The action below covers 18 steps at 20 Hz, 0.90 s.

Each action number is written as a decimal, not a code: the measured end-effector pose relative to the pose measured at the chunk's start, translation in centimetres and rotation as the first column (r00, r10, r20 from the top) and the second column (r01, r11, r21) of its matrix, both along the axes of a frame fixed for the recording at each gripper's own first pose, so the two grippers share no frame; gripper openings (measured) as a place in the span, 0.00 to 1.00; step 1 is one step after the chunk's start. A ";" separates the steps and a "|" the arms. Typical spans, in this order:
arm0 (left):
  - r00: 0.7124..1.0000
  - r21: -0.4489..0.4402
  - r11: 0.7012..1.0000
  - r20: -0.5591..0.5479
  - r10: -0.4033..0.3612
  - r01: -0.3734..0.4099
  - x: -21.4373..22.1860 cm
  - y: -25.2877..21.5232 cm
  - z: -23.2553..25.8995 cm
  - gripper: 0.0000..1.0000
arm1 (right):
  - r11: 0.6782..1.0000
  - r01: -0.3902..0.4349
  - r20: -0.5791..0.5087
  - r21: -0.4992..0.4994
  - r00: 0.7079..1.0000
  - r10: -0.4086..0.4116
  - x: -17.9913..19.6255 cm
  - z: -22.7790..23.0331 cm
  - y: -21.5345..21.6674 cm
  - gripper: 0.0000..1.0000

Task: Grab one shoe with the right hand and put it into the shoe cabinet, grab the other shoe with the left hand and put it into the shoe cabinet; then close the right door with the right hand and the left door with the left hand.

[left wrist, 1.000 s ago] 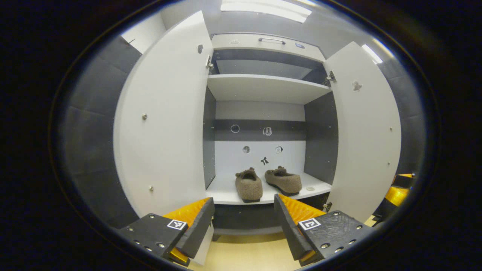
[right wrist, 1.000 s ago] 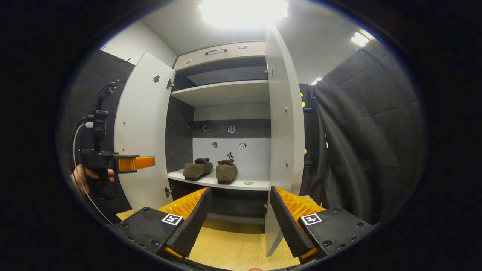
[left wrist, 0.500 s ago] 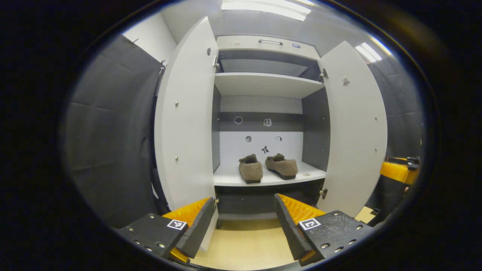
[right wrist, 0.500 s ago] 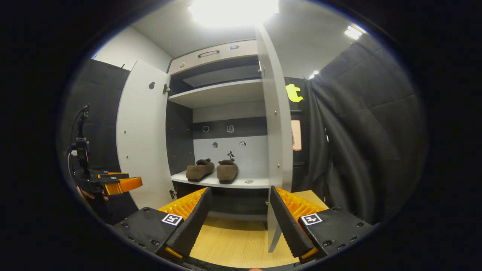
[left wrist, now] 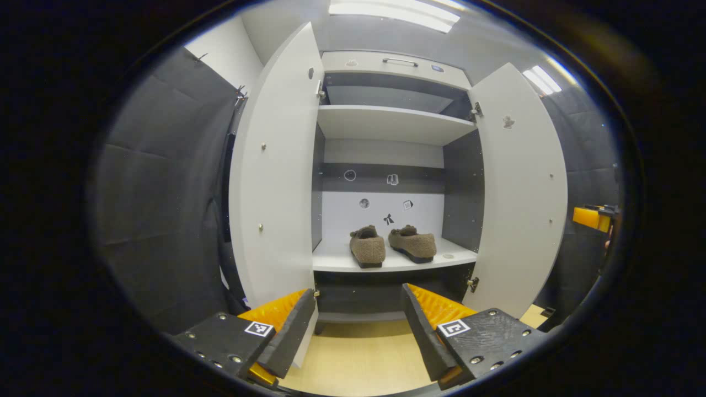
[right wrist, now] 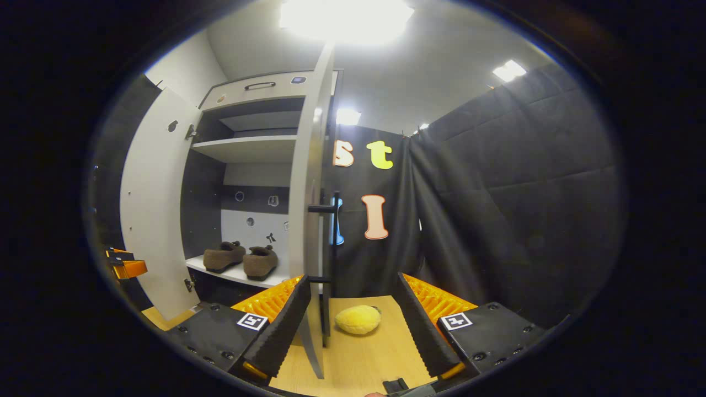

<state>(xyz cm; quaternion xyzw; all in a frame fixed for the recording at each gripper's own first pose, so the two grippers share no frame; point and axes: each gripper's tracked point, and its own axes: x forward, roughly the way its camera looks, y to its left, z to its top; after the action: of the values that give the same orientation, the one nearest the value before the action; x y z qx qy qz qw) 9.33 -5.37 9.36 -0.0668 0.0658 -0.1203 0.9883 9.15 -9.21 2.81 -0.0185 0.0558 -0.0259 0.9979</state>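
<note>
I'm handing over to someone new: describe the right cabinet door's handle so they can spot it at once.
Start at the tall white shoe cabinet with two brown fuzzy slippers on its lower shelf. Its right door stands open, seen nearly edge-on in the right gripper view. The handle is the slim dark vertical bar on the door's outer face, unlike the small drawer handle on top.

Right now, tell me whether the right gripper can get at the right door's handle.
Probably yes. The right gripper is open, and the right door stands edge-on just ahead with its dark handle on the far face; only the yellow plush lies nearby, low down.
</note>
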 end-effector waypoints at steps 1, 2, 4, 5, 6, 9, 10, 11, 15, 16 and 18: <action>1.000 0.006 1.000 0.002 -0.002 0.002 0.0 0.0 0.1 0.92 | 0.999 0.034 0.007 -0.007 0.999 -0.034 0.4 0.2 -1.2 0.98; 1.000 0.008 1.000 0.006 -0.002 0.002 -0.1 0.1 0.1 0.92 | 0.997 0.070 0.013 -0.010 0.997 -0.070 0.8 0.4 -2.2 0.98; 1.000 0.002 1.000 0.005 0.002 -0.002 -0.3 0.5 0.1 0.92 | 0.991 0.136 0.009 -0.008 0.991 -0.136 1.9 0.3 -4.0 0.98; 1.000 -0.003 1.000 0.002 0.009 -0.009 -0.5 0.9 0.1 0.92 | 0.987 0.162 0.002 0.000 0.987 -0.162 2.4 0.1 -4.7 0.98; 1.000 -0.007 1.000 0.000 0.017 -0.017 -0.7 1.4 0.0 0.92 | 0.984 0.178 -0.004 0.010 0.984 -0.178 3.0 -0.2 -4.8 0.98; 0.999 -0.006 0.999 -0.004 0.054 -0.054 -1.2 3.3 -0.1 0.92 | 0.980 0.195 -0.021 0.025 0.981 -0.195 4.7 -1.0 -5.1 0.98; 0.998 -0.004 0.998 -0.003 0.069 -0.069 -1.3 4.0 -0.1 0.92 | 0.981 0.192 -0.026 0.027 0.981 -0.191 5.1 -1.2 -4.9 0.98; 0.997 -0.004 0.997 -0.001 0.083 -0.083 -1.3 4.8 -0.1 0.95 | 0.983 0.182 -0.033 0.029 0.983 -0.181 5.4 -1.4 -4.5 0.98; 0.993 -0.014 0.993 0.001 0.120 -0.119 -1.4 6.6 0.0 0.92 | 0.985 0.171 -0.047 0.006 0.984 -0.170 6.0 -2.4 -3.1 0.90; 0.992 -0.015 0.992 0.002 0.126 -0.126 -1.5 6.9 0.0 0.92 | 0.983 0.181 -0.033 -0.014 0.983 -0.181 5.8 -2.1 -3.0 0.94; 0.991 -0.019 0.991 -0.004 0.135 -0.135 -1.4 7.3 -0.5 0.95 | 0.983 0.181 -0.018 -0.042 0.983 -0.182 5.6 -1.8 -2.4 0.94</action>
<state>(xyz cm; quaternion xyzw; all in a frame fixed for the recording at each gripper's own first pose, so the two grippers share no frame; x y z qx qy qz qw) 7.95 1.93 8.86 -0.0807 0.0613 -0.0537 0.9934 14.72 -11.56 1.01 -0.0334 0.0678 -0.1178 0.9902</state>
